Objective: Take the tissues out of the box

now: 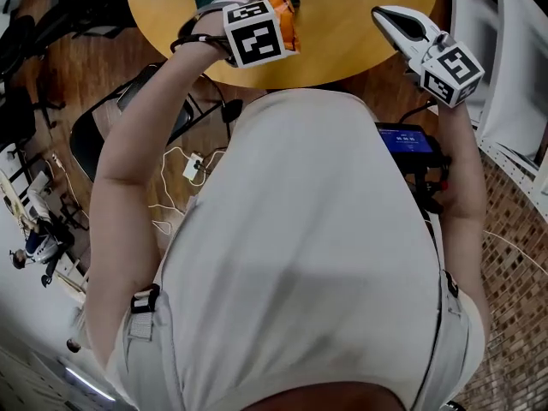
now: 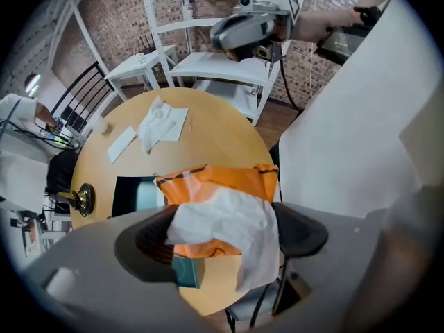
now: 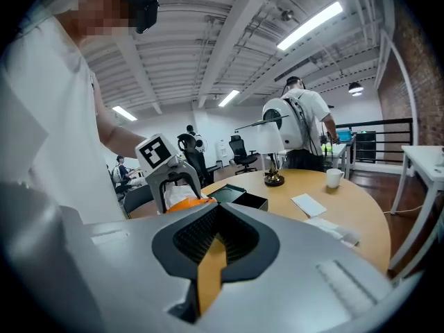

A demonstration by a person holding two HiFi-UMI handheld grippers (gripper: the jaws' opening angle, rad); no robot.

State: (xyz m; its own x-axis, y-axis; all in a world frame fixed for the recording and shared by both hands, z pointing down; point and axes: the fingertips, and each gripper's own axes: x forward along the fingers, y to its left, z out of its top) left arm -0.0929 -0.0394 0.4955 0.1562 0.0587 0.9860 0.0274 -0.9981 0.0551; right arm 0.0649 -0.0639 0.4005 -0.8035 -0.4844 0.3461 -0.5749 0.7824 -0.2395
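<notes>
My left gripper points down over the table's near edge and is shut on a crumpled white tissue. The tissue comes out of an orange tissue pack that sits right under the jaws. In the head view the pack shows beside the left gripper's marker cube. In the right gripper view the left gripper stands above the pack. My right gripper hovers to the right over the table edge, shut, with nothing between its tips.
The round wooden table carries a dark open box, loose white tissues, a brass lamp base and a white cup. White shelving stands behind it. A chair sits at my left.
</notes>
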